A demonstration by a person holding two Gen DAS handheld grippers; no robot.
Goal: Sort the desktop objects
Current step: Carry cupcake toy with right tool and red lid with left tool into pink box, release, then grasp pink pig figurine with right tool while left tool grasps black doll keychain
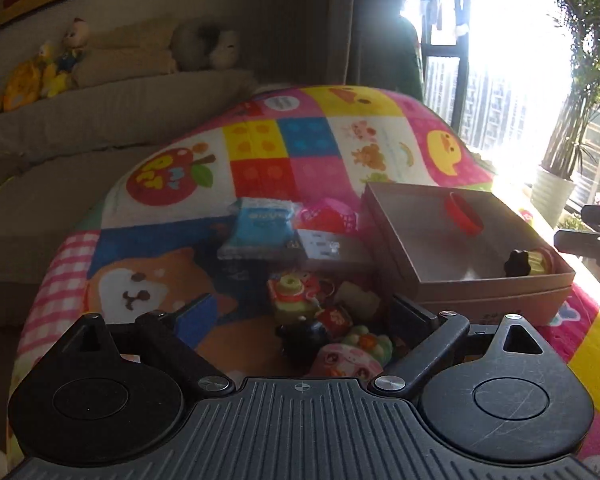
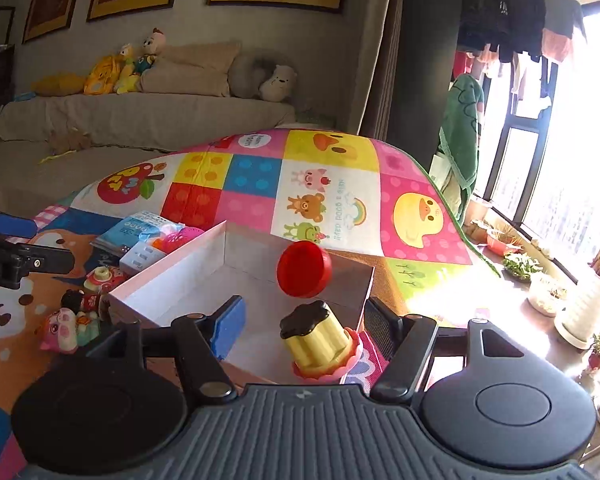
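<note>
Right wrist view: box (image 2: 236, 252) holds the red cap (image 2: 304, 268) & pudding toy (image 2: 320, 340); right gripper (image 2: 304, 324) is spread wide round the pudding, prob. not touching. Left gripper (image 1: 300, 312) gapes empty over the small toys (image 1: 324, 328); snack packets (image 1: 260, 232) also remain on the mat (image 1: 312, 136). Roughly a third done.

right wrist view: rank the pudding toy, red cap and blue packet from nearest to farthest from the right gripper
1. pudding toy: at the box's near corner, between the open fingers of the right gripper.
2. red cap: deeper in the box, just beyond the pudding.
3. blue packet: outside the box, far left on the blanket.
</note>
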